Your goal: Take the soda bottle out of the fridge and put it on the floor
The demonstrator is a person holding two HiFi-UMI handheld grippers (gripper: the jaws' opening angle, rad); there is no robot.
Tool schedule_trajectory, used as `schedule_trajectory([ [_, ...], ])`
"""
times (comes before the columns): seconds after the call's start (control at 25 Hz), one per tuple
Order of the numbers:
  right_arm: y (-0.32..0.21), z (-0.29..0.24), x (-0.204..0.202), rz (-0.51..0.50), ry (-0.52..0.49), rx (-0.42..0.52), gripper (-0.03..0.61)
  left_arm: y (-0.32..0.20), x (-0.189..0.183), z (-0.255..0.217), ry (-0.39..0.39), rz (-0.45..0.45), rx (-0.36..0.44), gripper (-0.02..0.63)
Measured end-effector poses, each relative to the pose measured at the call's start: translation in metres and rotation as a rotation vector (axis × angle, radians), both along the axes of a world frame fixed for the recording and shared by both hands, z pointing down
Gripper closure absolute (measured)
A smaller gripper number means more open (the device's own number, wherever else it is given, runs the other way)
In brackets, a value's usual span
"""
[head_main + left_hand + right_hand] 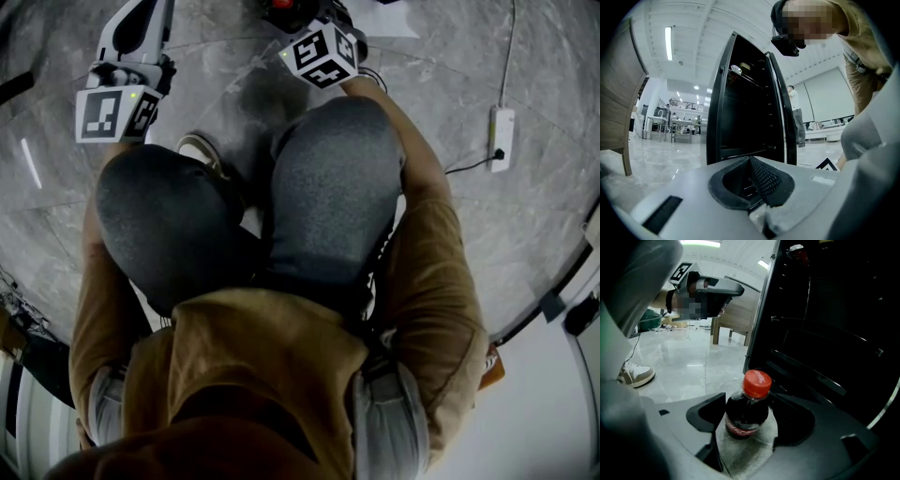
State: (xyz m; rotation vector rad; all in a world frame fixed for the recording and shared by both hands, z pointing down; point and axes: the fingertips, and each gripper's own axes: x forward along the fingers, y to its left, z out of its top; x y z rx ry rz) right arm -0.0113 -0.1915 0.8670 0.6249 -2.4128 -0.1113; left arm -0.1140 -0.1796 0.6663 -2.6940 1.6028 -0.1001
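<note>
A small soda bottle (746,408) with dark drink and a red cap stands upright on the grey marble floor (689,366), just in front of the open black fridge (825,333). My right gripper (747,417) is shut on the bottle's body, one dark jaw on each side. In the head view only the red cap (281,6) shows at the top edge, beyond the right gripper's marker cube (322,54). My left gripper (758,188) is shut on nothing and points at the fridge (745,103). It is held up at the left (131,56), apart from the bottle.
The person crouches, knees (281,206) filling the middle of the head view, a white shoe (197,148) beneath. A power strip with its cable (502,131) lies on the floor to the right. Wooden furniture (733,319) stands behind, left of the fridge.
</note>
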Motion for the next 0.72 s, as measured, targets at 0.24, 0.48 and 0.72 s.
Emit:
schedule_trajectory([
  [0.24, 0.002, -0.009, 0.001, -0.002, 0.002, 0.011, 0.278, -0.001, -0.001, 0.002, 0.027, 0.0, -0.01, 0.612],
  [0.48, 0.007, -0.021, 0.009, -0.013, -0.003, 0.042, 0.293, -0.006, 0.008, 0.012, 0.035, 0.015, -0.025, 0.612],
  [0.72, 0.004, -0.022, 0.017, -0.027, 0.009, 0.065, 0.334, -0.02, 0.022, 0.02, 0.059, 0.033, -0.031, 0.612],
])
